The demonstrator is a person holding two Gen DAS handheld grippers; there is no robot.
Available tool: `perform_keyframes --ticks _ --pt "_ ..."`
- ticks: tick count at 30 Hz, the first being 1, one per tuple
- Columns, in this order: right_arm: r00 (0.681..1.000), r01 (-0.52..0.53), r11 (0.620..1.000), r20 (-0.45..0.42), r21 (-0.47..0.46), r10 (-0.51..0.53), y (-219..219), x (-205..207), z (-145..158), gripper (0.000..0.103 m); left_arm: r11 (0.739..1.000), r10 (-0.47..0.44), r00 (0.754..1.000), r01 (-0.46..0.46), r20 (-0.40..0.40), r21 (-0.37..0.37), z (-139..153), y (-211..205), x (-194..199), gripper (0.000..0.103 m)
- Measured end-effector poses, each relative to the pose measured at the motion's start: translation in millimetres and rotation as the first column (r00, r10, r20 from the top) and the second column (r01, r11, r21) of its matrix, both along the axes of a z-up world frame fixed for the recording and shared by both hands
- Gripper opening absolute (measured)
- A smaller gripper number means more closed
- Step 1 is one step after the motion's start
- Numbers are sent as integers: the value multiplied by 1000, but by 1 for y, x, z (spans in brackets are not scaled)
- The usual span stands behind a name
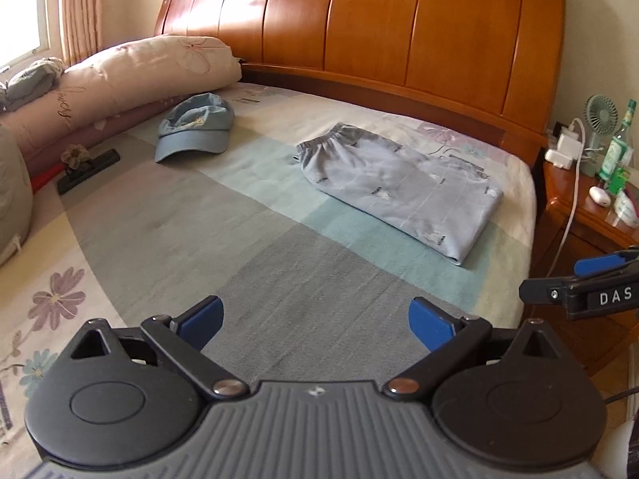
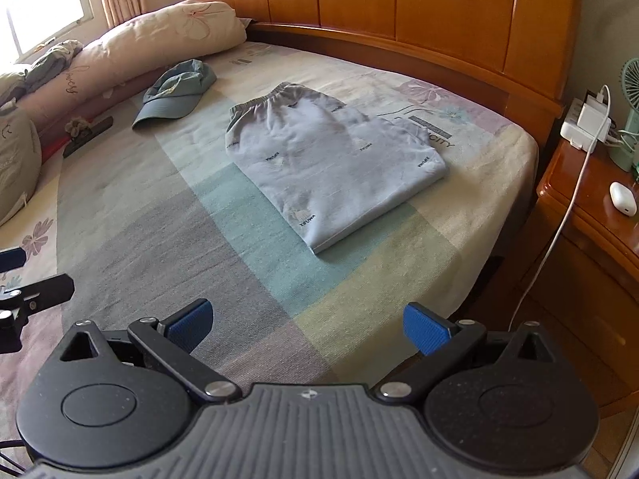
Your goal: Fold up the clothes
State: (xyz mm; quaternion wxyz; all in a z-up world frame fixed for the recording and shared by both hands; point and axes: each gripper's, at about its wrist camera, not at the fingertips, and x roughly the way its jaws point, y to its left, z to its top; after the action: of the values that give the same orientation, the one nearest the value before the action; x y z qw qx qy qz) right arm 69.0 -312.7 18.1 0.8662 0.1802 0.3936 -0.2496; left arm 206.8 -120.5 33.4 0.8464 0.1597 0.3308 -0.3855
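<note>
The folded shorts (image 2: 319,159) carry small dark lettering, too tiny to read in the left wrist view. The nightstand (image 1: 583,215) runs off the right edge, and the bottle (image 1: 618,147) label is unreadable. The rolled quilt (image 1: 131,80) hides the bed's far side and is cut at the left — the grey bundle (image 1: 30,82) behind it could be any cloth. From the right wrist camera, the left gripper (image 2: 16,279) shows only partly at the edge — its jaws can't be judged there.
</note>
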Motion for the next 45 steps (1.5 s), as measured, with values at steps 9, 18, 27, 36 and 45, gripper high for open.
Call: perform_keyframes --ticks 9,18,27,36,45 --pt "999 -34 999 3 8 34 -4 18 2 103 999 13 1000 -14 -26 -34 7 -8 9 102" --pt "997 -79 997 -9 2 79 -13 34 6 103 1000 17 999 -17 -35 -12 7 -29 15 102" --pt "996 -90 996 -24 1 90 -24 40 7 103 1000 16 998 -16 -56 0 6 -42 16 102" --pt "996 -75 997 -51 -6 75 -27 41 7 103 1000 11 996 -8 -85 30 4 -56 18 102" --pt "996 -75 997 -54 -7 75 -27 40 8 103 999 1 996 2 -88 37 3 -59 17 102"
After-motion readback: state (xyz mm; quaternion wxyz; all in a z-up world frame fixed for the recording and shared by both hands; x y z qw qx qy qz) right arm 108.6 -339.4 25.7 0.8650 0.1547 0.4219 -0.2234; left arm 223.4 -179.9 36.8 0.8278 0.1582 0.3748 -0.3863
